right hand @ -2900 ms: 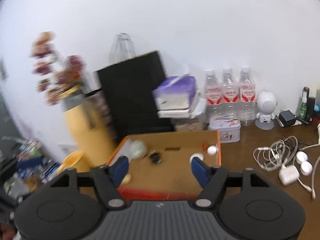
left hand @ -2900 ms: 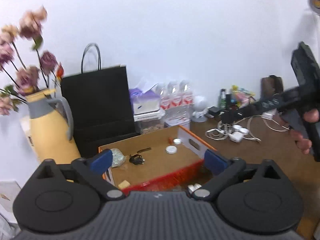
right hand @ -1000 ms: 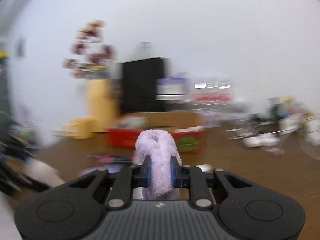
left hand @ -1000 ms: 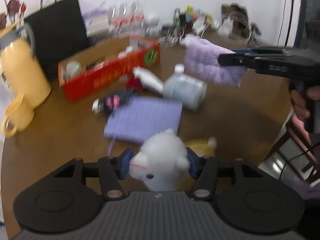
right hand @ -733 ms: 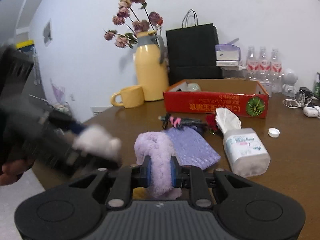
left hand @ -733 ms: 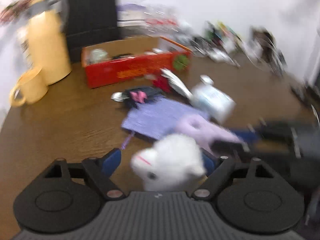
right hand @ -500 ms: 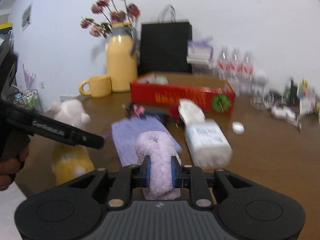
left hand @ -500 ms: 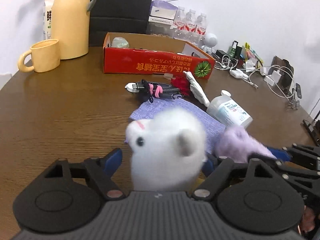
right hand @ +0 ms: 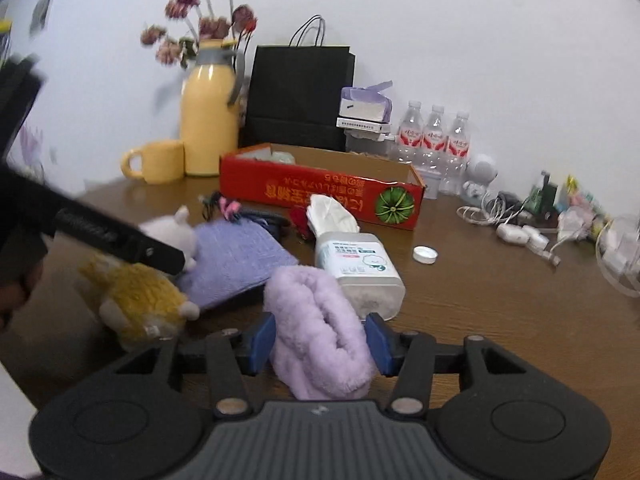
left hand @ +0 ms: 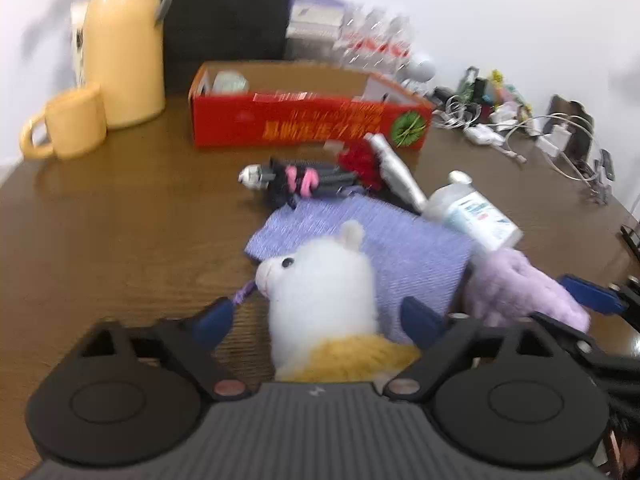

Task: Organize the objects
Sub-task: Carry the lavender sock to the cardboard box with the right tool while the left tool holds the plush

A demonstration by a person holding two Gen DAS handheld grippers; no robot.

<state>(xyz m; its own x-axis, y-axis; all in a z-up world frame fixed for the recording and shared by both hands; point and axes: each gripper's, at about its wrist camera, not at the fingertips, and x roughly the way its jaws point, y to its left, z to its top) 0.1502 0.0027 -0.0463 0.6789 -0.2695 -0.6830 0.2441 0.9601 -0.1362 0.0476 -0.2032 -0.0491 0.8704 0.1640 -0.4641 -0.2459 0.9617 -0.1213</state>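
The plush toy (left hand: 320,280) lies on the cloth (left hand: 408,248), box (left hand: 308,124) behind.

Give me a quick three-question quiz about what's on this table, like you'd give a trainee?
1. True or false: the red cardboard box lies behind the wipes pack.
2. What sits between the fingers of the left gripper? A) yellow mug B) white plush toy C) bottle cap
3. Fill in: the fluffy item inside the right gripper is coloured ____.

Key:
1. True.
2. B, the white plush toy; the jaws are closing but the pads stand clear of it.
3. Lilac: the fuzzy lilac cloth, with the jaws opening around it.
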